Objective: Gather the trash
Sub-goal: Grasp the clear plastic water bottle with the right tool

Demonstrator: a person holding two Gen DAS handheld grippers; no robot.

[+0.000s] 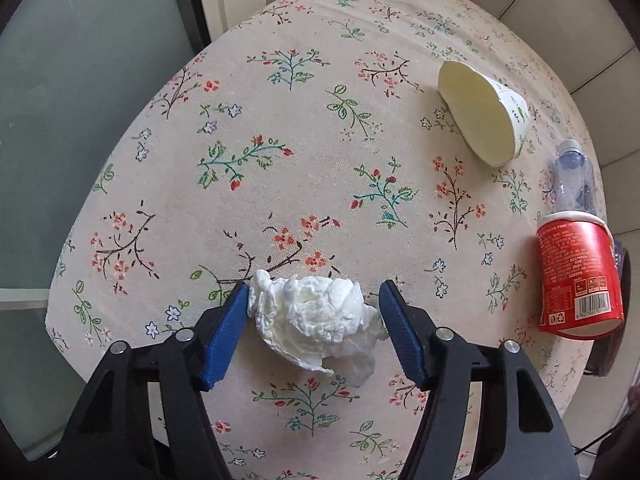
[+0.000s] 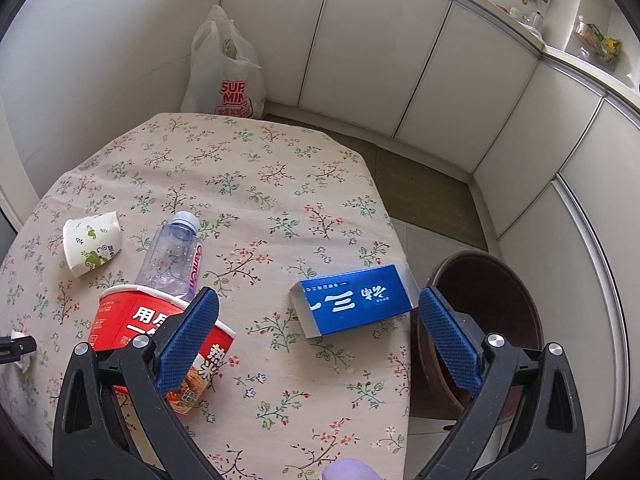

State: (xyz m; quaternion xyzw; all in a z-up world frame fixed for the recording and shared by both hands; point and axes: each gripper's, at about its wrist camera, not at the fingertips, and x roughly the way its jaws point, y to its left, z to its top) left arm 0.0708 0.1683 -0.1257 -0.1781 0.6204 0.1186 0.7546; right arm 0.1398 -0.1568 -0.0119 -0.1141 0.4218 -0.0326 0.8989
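A crumpled white tissue (image 1: 316, 320) lies on the flowered tablecloth (image 1: 304, 128). My left gripper (image 1: 314, 286) points down over it and is open, one blue finger on each side. The left pad touches the tissue's edge, and a thin gap shows at the right fingertip. To the right lie a squashed paper cup (image 1: 480, 116), a clear plastic bottle (image 1: 572, 176) and a red noodle cup (image 1: 576, 280). My right gripper (image 2: 318, 292) hangs open above the table with nothing between its fingers. Ahead of it lies a blue carton (image 2: 356, 304), and the red noodle cup (image 2: 132, 320) is behind its left finger.
A brown waste bin (image 2: 480, 320) stands on the floor just off the table's right edge. A white plastic shopping bag (image 2: 224, 76) sits in the corner behind the table. White cabinet doors (image 2: 380, 60) line the far wall. A glass door (image 1: 80, 120) borders the table's left side.
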